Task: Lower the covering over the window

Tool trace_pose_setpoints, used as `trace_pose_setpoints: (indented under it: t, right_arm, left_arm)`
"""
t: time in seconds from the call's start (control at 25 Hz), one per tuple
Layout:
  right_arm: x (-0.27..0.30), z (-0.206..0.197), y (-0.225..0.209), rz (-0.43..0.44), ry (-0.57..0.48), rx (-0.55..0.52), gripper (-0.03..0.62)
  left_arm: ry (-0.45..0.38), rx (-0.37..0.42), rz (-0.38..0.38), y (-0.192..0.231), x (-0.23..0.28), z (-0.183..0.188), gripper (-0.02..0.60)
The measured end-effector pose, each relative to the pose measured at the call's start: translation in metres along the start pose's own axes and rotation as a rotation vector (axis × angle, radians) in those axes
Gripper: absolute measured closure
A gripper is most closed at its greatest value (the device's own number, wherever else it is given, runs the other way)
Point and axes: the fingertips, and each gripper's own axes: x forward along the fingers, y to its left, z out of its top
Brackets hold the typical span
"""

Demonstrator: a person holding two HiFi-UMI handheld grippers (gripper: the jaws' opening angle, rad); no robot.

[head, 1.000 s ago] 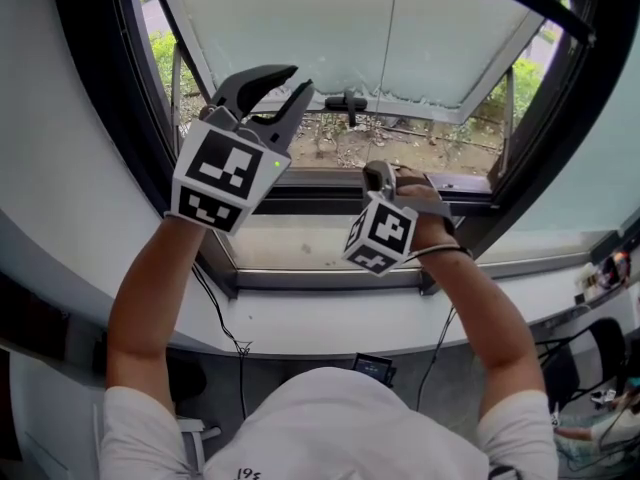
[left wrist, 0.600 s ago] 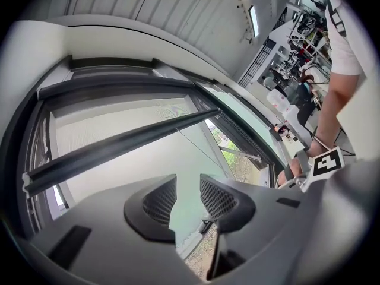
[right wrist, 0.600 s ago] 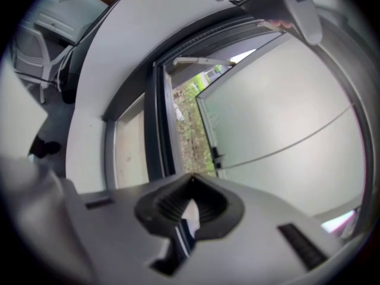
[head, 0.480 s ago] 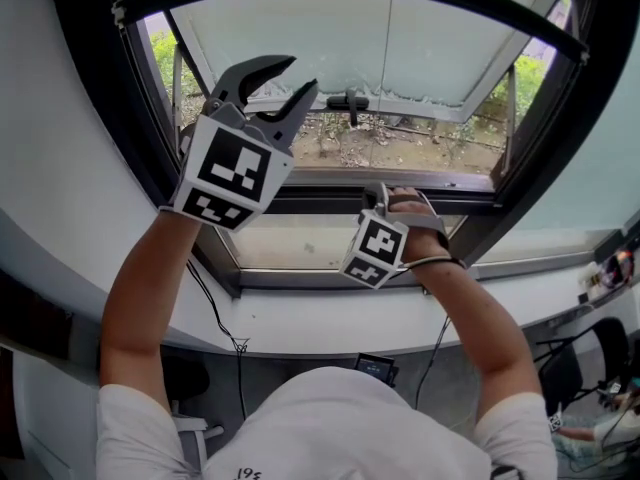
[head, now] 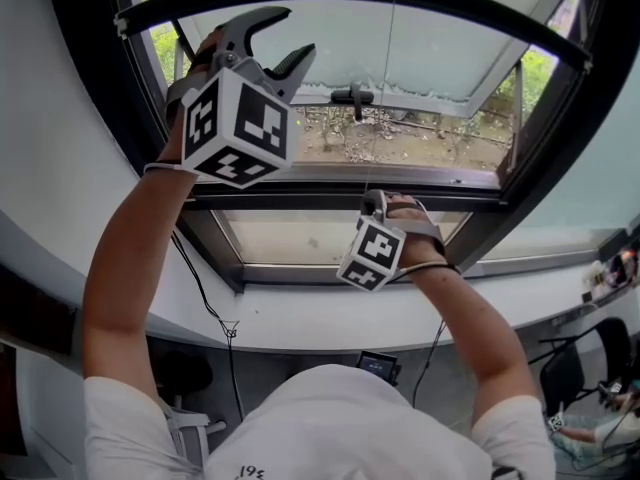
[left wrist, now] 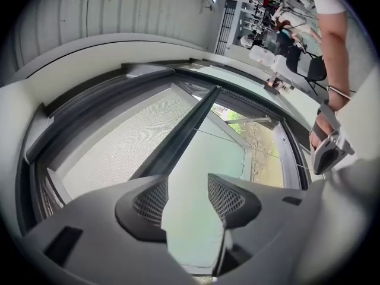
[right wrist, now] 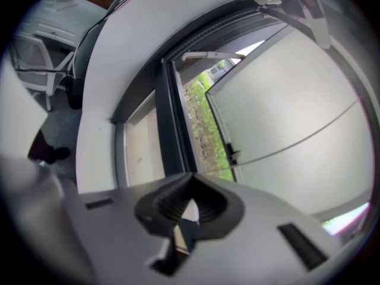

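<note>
Your right claw [head: 371, 196] is clamping shut on the thin pale pull cord [head: 385, 78]. Your left claw [head: 292, 34], jaws just opening wide, is holding nothing. The grey mesh roller blind [left wrist: 113, 147] is hanging near the window's top edge. By jerking, you're risking the cord slipping free.

Bright daylight through the window [head: 440, 58]; fisheye edges dark.
</note>
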Motion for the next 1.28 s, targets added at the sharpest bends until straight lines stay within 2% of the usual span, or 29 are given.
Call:
trace_pose_setpoints:
  t: [0.32, 0.48, 0.76, 0.88, 0.96, 1.04, 1.16, 1.28]
  right_arm:
    - [0.013, -0.013, 0.032, 0.079, 0.028, -0.003, 0.571]
    - [0.015, -0.017, 0.044, 0.104, 0.03, 0.016, 0.571]
    - [0.021, -0.017, 0.056, 0.126, 0.024, 0.015, 0.571]
    - [0.025, -0.014, 0.062, 0.136, 0.001, 0.031, 0.571]
    - [0.03, -0.01, 0.065, 0.126, -0.05, 0.093, 0.571]
    - [0.035, -0.005, 0.065, 0.1, -0.128, 0.203, 0.571]
    - [0.04, -0.002, 0.062, 0.05, -0.212, 0.355, 0.569]
    - [0.044, -0.009, 0.063, 0.037, -0.233, 0.454, 0.569]
  left_arm:
    - [0.023, 0.112, -0.02, -0.008, 0.02, 0.006, 0.366]
    - [0.048, 0.185, -0.053, -0.023, 0.027, 0.002, 0.364]
    - [0.084, 0.229, -0.081, -0.04, 0.038, -0.011, 0.364]
    - [0.097, 0.206, -0.097, -0.048, 0.037, -0.014, 0.365]
    - [0.112, 0.153, -0.12, -0.054, 0.038, -0.017, 0.376]
    - [0.118, 0.11, -0.139, -0.056, 0.038, -0.017, 0.384]
    - [0.146, 0.136, -0.165, -0.058, 0.038, -0.02, 0.393]
    - [0.182, 0.171, -0.188, -0.064, 0.039, -0.025, 0.393]
